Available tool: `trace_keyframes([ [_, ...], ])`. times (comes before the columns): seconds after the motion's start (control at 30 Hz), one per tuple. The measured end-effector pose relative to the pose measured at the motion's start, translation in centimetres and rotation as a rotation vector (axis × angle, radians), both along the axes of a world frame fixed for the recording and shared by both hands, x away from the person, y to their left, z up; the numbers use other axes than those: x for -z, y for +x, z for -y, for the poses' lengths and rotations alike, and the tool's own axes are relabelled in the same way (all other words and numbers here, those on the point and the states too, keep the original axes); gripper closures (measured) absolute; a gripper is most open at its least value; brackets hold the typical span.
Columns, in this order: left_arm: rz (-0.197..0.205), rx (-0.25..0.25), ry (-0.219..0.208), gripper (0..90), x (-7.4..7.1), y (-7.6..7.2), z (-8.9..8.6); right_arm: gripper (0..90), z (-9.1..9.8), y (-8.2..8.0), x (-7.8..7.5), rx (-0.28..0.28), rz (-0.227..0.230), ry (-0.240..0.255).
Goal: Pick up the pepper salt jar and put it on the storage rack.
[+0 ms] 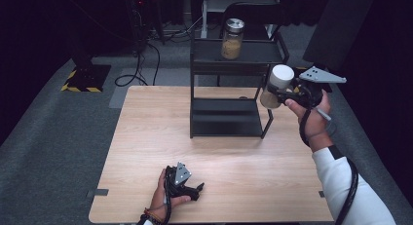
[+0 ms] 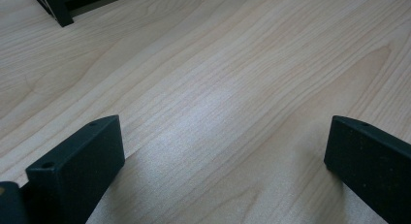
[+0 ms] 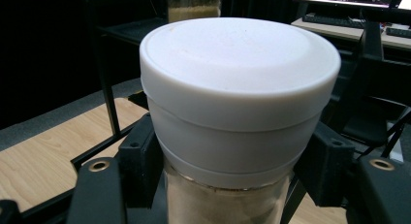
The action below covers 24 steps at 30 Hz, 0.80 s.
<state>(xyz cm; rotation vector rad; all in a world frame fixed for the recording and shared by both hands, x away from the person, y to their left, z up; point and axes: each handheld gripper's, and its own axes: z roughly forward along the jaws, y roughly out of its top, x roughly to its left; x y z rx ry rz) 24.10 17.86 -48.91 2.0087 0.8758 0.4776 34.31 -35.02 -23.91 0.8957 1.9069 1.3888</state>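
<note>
a dark room with grey carpet [image 1: 58, 132] and loose cables [image 1: 141, 64] surrounds a pale wooden table [image 1: 146, 137]. on its far side stands a black two-tier rack [image 1: 229, 113], a metal-lidded glass jar [image 1: 233, 38] on its top shelf. the right gripper [image 1: 287, 92] clenches a white-lidded jar [image 1: 276, 86] of tan powder, raised beside the rack's right edge. the left gripper [image 1: 195, 188] rests on the table, jaws spread wide, nothing between.

High view down over the table [image 1: 146, 137]; gripper views close, sharing its wood and black rack [image 1: 229, 113].
</note>
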Motion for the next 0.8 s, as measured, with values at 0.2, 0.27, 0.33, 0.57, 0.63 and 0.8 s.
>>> trace_keyframes([
  [0.2,0.000,0.000,-0.001,0.6,0.0,0.0,0.0,35.5,-0.2,1.0,-1.5,0.013,-0.002,-0.001],
  [0.27,0.000,0.000,-0.001,0.6,0.0,0.0,0.0,35.6,-0.2,1.2,-1.9,0.016,0.000,0.000],
  [0.33,0.000,-0.001,-0.001,0.6,0.0,0.0,0.0,35.6,-0.4,1.4,-2.3,0.021,0.002,-0.007],
  [0.57,0.000,0.000,-0.002,0.7,0.0,0.0,0.0,35.6,-0.6,2.2,-3.7,0.018,0.001,-0.015],
  [0.63,0.000,0.000,-0.002,0.7,0.0,0.0,0.0,35.6,-0.7,2.4,-4.1,0.015,0.001,-0.014],
  [0.8,0.000,0.000,-0.002,0.8,0.0,0.0,0.0,35.6,-0.9,2.9,-5.2,0.010,0.007,-0.009],
])
